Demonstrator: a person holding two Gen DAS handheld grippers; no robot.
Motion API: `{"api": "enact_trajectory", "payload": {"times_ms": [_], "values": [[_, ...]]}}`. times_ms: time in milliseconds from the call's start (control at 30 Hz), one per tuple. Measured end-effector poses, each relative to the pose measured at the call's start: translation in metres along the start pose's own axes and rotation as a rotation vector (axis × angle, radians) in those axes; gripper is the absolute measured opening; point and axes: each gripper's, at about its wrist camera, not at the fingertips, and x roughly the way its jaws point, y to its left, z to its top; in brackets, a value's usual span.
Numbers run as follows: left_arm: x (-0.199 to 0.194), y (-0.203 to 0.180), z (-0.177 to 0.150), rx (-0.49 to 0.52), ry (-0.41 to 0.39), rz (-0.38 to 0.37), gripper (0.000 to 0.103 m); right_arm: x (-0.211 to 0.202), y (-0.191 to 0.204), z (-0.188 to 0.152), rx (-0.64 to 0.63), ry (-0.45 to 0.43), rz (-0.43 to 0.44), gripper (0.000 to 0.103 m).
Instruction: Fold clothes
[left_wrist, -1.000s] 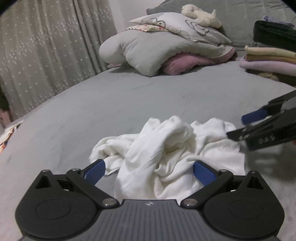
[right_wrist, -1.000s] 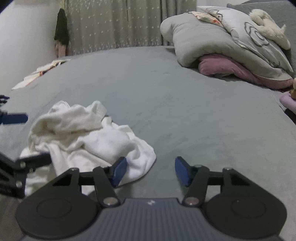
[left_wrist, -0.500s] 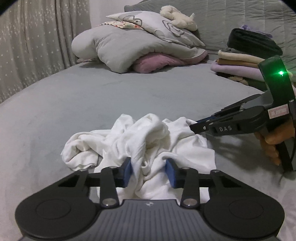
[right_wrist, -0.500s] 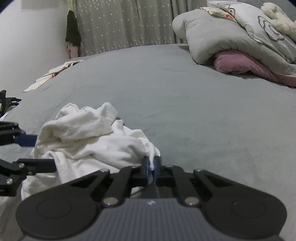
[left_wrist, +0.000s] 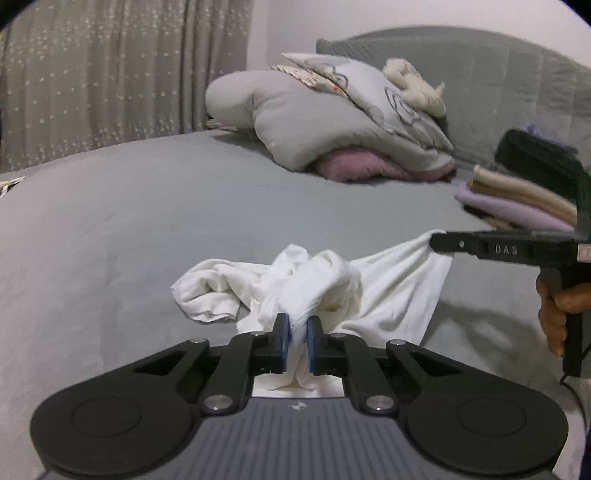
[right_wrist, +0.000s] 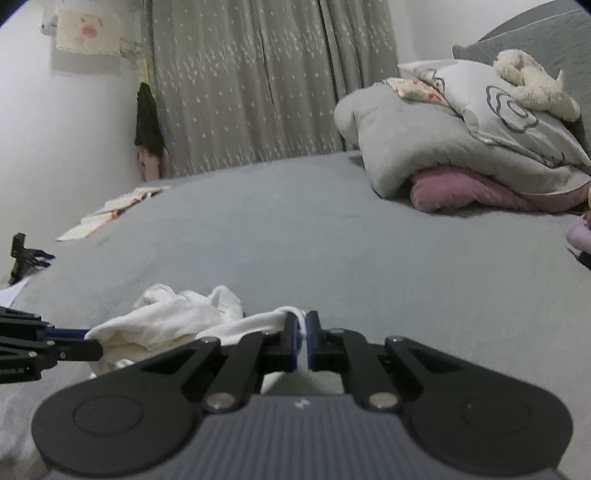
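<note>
A crumpled white garment (left_wrist: 391, 295) lies on the grey bed (left_wrist: 147, 229). My left gripper (left_wrist: 297, 332) is closing, and a thick fold of the garment's near edge is pinched between its blue pads. In the left wrist view my right gripper (left_wrist: 437, 242) holds a corner of the cloth up at the right, so the fabric hangs stretched below it. In the right wrist view the right gripper (right_wrist: 301, 332) is shut on a thin white edge of the garment (right_wrist: 166, 317). The left gripper (right_wrist: 92, 341) enters that view from the left edge, against the bunched cloth.
A grey duvet with pillows and a plush toy (left_wrist: 332, 122) is heaped at the head of the bed. Folded clothes (left_wrist: 517, 199) are stacked at the right. A hand (left_wrist: 557, 306) holds the right gripper's handle. Papers (right_wrist: 110, 214) lie at the bed's far left edge.
Both grippers went from open to shut on the white garment. The right one rose and drew its corner up and out; the left one shifted sideways and rolled with its fold.
</note>
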Motion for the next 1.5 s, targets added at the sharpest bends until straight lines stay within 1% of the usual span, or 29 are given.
{"api": "enact_trajectory", "payload": {"times_ms": [67,167,233,267,300,367,400,433,500,533,600,633,700,767,867,900,933,967,1000,1067,1100,1133,1167,1200,1233,1300,1333,1367,1500], "values": [[-0.007,0.006,0.002,-0.026,-0.013,0.024,0.003,-0.007,0.0,0.003,-0.011,-0.028,0.007,0.003],[-0.022,0.02,0.007,-0.09,-0.055,0.046,0.003,-0.017,-0.004,0.008,0.007,-0.066,0.013,0.002],[-0.027,0.023,0.008,-0.09,-0.067,0.05,0.003,-0.018,-0.007,0.01,0.016,-0.065,0.006,0.002],[-0.024,0.022,0.008,-0.07,-0.046,0.041,0.003,-0.014,-0.008,0.009,0.022,-0.049,0.005,0.002],[-0.015,0.016,0.007,-0.036,-0.007,0.032,0.003,-0.01,-0.009,0.008,0.029,-0.032,0.005,0.003],[0.003,0.003,0.003,0.032,0.054,0.039,0.005,-0.002,-0.011,0.005,0.037,-0.001,-0.009,0.012],[0.012,-0.005,0.002,0.067,0.075,0.048,0.007,-0.002,-0.01,0.005,0.037,0.002,-0.012,0.019],[0.018,-0.01,0.002,0.082,0.081,0.058,0.008,0.003,-0.01,0.002,0.026,0.026,-0.037,0.038],[0.026,-0.018,0.002,0.106,0.09,0.074,0.015,0.006,-0.009,0.0,0.009,0.029,-0.066,0.054],[0.029,-0.021,0.004,0.114,0.088,0.079,0.018,0.007,-0.009,-0.002,-0.002,0.029,-0.083,0.056],[0.036,-0.028,0.008,0.148,0.081,0.101,0.03,0.011,-0.011,-0.005,0.009,0.047,-0.085,0.06],[0.039,-0.032,0.011,0.17,0.079,0.117,0.033,0.013,-0.012,-0.005,0.017,0.057,-0.085,0.065],[0.044,-0.036,0.015,0.21,0.068,0.151,0.046,0.017,-0.013,-0.008,0.022,0.076,-0.089,0.069],[0.051,-0.042,0.019,0.232,0.066,0.161,0.054,0.02,-0.012,-0.01,0.021,0.089,-0.096,0.073],[0.066,-0.051,0.024,0.269,0.093,0.137,0.054,0.023,-0.013,-0.012,0.027,0.107,-0.095,0.074],[0.069,-0.053,0.025,0.274,0.106,0.12,0.046,0.023,-0.014,-0.013,0.031,0.109,-0.09,0.074],[0.071,-0.054,0.024,0.272,0.122,0.096,0.034,0.023,-0.015,-0.013,0.033,0.11,-0.086,0.073],[0.073,-0.055,0.024,0.27,0.138,0.072,0.007,0.023,-0.015,-0.012,0.035,0.109,-0.078,0.071],[0.072,-0.054,0.024,0.257,0.141,0.056,0.007,0.022,-0.015,-0.013,0.038,0.108,-0.071,0.069],[0.062,-0.046,0.024,0.206,0.12,0.048,0.007,0.021,-0.016,-0.012,0.046,0.103,-0.06,0.048],[0.053,-0.038,0.025,0.163,0.099,0.054,0.007,0.019,-0.016,-0.011,0.051,0.099,-0.056,0.04],[0.042,-0.028,0.026,0.107,0.071,0.06,0.007,0.018,-0.017,-0.011,0.057,0.094,-0.052,0.025],[0.031,-0.017,0.027,0.052,0.042,0.066,0.007,0.018,-0.018,-0.01,0.066,0.091,-0.05,0.018],[0.024,-0.01,0.028,0.016,0.025,0.068,0.007,0.017,-0.02,-0.01,0.075,0.089,-0.049,0.017],[0.014,0.001,0.027,-0.043,0.002,0.059,0.007,0.017,-0.02,-0.009,0.076,0.088,-0.049,0.017],[-0.021,0.036,0.023,-0.226,-0.072,0.026,0.006,0.017,-0.02,-0.009,0.077,0.085,-0.05,0.017],[-0.032,0.045,0.021,-0.269,-0.096,0.018,0.006,0.018,-0.02,-0.009,0.076,0.085,-0.048,0.017],[-0.043,0.052,0.018,-0.294,-0.113,0.026,0.006,0.018,-0.019,-0.008,0.072,0.086,-0.045,0.017],[-0.102,0.086,0.0,-0.397,-0.183,0.094,0.006,0.02,-0.014,-0.008,0.052,0.089,-0.035,0.017]]}}
